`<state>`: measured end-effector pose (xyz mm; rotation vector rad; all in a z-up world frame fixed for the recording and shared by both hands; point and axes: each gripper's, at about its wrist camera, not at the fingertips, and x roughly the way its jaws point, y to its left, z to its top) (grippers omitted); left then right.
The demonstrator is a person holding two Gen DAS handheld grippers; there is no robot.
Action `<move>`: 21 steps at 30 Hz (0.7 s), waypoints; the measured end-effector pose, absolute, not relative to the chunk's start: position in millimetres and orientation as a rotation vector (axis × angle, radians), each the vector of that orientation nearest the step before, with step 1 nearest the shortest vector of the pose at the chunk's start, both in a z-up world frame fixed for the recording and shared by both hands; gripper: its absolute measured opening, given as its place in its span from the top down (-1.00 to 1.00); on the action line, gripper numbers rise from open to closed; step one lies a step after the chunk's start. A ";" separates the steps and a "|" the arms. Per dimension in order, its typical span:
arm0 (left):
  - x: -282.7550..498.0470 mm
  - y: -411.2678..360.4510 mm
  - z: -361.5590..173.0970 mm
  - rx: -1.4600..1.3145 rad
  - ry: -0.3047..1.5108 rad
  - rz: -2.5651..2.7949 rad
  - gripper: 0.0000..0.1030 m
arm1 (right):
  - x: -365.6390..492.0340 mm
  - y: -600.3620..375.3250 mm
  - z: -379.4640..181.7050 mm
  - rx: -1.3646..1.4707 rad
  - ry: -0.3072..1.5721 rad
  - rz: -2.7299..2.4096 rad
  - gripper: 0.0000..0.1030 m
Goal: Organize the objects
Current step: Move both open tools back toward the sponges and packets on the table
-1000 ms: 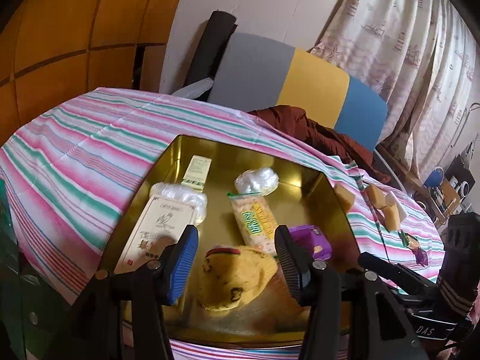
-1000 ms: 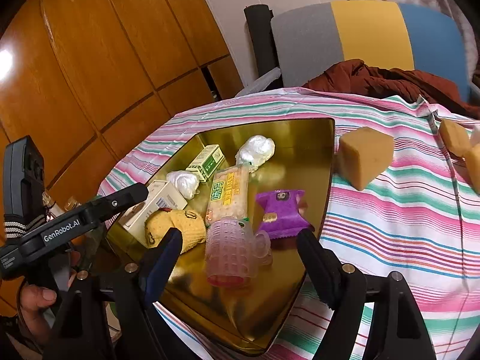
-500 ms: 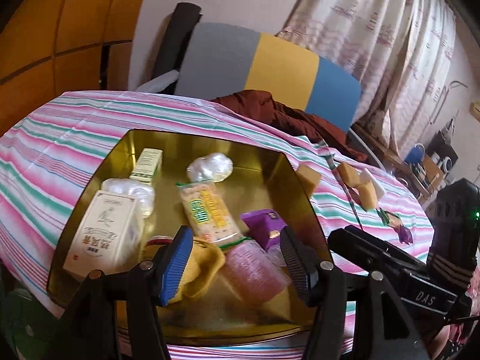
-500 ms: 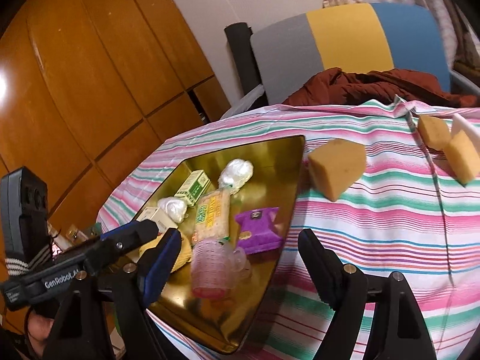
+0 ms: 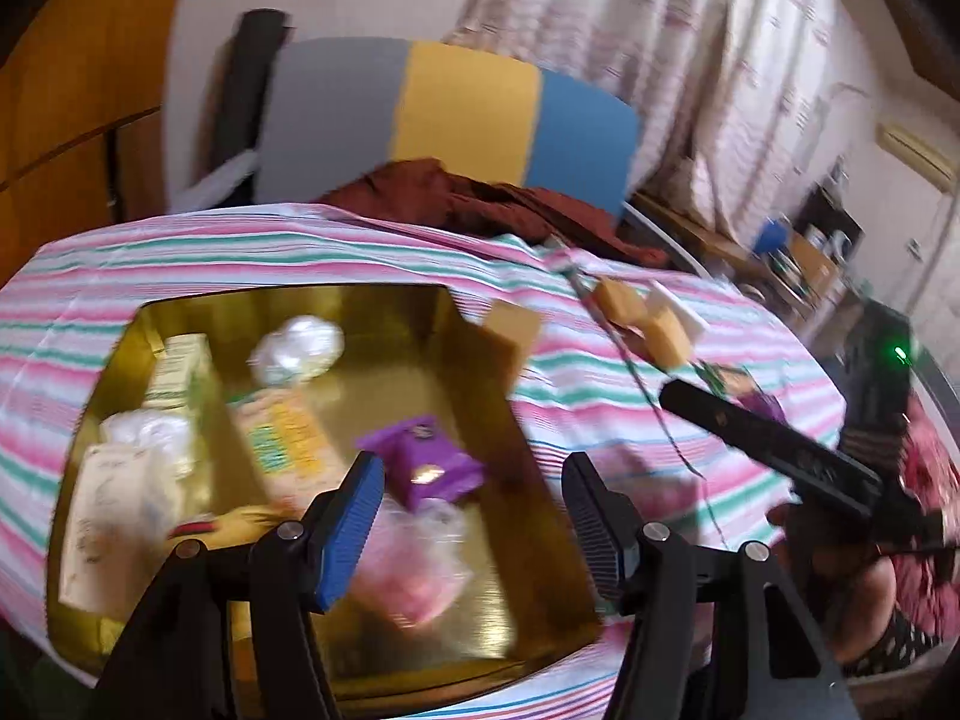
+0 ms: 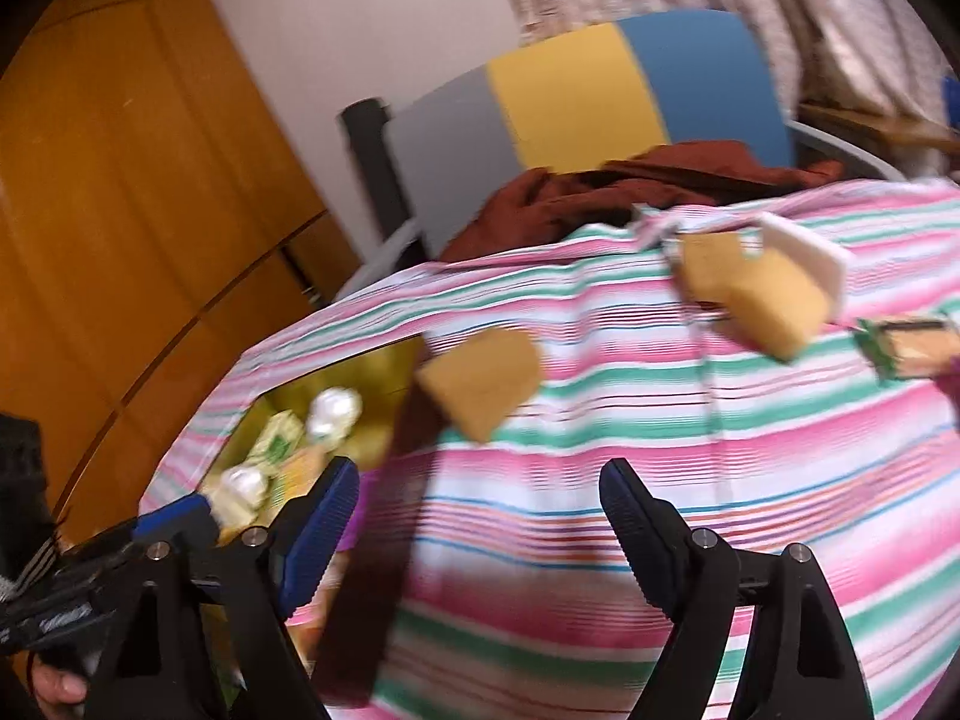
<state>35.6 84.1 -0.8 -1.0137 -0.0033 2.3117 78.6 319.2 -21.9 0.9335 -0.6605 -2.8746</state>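
Observation:
A gold tray [image 5: 480,618] on the striped cloth holds a purple packet [image 5: 426,468], a pink cup [image 5: 414,576] on its side, a cracker packet [image 5: 282,438], a yellow plush [image 5: 240,525] and a white box [image 5: 102,510]. My left gripper [image 5: 474,510] hovers over the tray's near right part, its jaws opening, pads touching nothing. My right gripper [image 6: 480,498] hangs above bare striped cloth right of the tray [image 6: 384,372], jaws opening and empty. A tan sponge [image 6: 480,384] lies just beyond it, beside the tray.
More sponges [image 6: 762,294], one of them white [image 6: 804,252], and a green packet [image 6: 906,348] lie farther right on the cloth. A maroon cloth [image 6: 630,180] and a grey, yellow and blue chair back [image 6: 576,102] stand behind the table. Wooden panels are at the left.
Both grippers swung to the right. The left one left the yellow plush and now sits over the tray's right side. The right one left the pink cup for the cloth. Both jaws widened.

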 end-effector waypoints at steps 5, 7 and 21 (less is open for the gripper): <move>43.4 118.0 1.6 -1.013 0.068 2.193 -0.22 | 91.1 366.7 -29.4 0.968 -0.713 -2.976 -0.66; 48.1 131.8 3.6 -0.998 0.099 2.151 -0.22 | 96.0 384.0 -31.7 0.982 -0.726 -3.017 -0.66; 56.6 199.6 -5.3 -1.050 0.221 1.938 -0.23 | 118.8 551.0 -48.9 1.200 -0.766 -3.327 -0.79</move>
